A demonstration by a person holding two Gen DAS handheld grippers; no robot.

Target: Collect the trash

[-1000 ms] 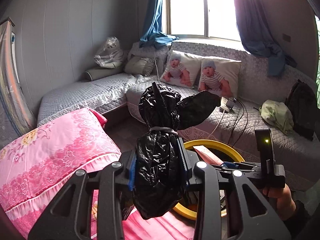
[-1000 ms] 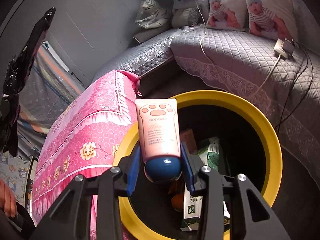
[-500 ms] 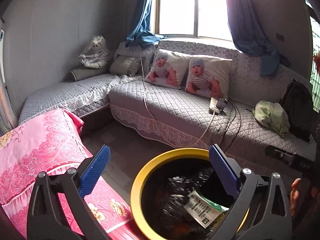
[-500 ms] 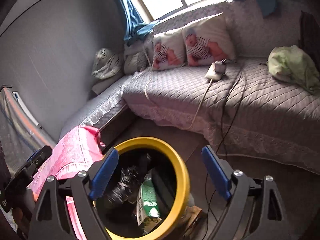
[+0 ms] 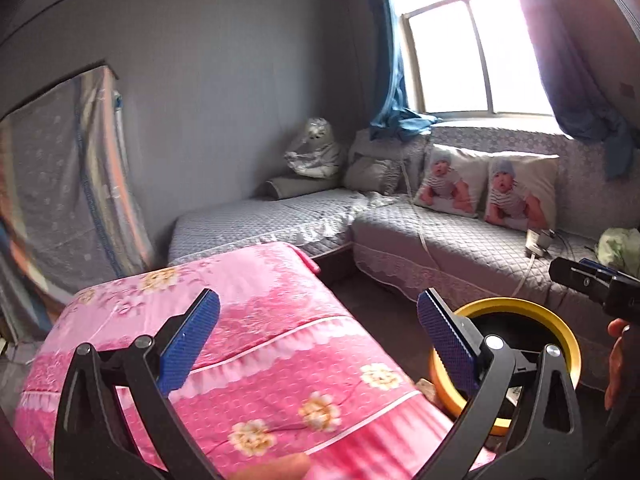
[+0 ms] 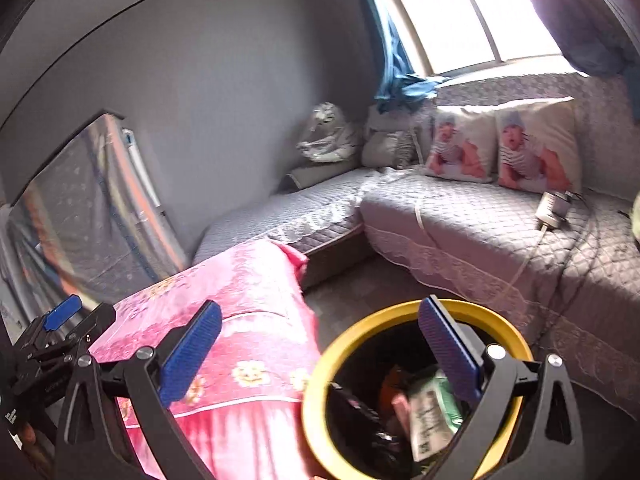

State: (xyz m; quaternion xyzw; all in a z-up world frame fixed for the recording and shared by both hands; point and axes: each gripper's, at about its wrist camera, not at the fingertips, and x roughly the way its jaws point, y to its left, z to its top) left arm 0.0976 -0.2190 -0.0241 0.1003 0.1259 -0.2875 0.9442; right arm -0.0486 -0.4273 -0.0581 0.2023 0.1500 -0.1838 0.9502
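Note:
A black bin with a yellow rim (image 6: 360,320) stands on the floor beside a low table under a pink flowered cloth (image 6: 240,320). Inside it lie a black bag (image 6: 360,416), a green-and-white carton (image 6: 432,412) and other scraps, all blurred. My right gripper (image 6: 320,304) hangs above the bin's near edge, its jaws opening with nothing between them. My left gripper (image 5: 318,300) is open and empty over the pink cloth (image 5: 260,340), with the bin (image 5: 520,304) to its right.
A grey quilted corner sofa (image 5: 460,240) runs along the wall and under the window (image 5: 472,60). Two picture pillows (image 5: 488,188), a charger with cables (image 5: 538,240) and a green bundle (image 5: 620,244) lie on it. A covered panel (image 5: 68,184) leans at left.
The left gripper let go of the tied black bag and the right let go of the pink tube. Both jaws spread wide. Both grippers lifted away from the bin, the left swinging over the pink cloth.

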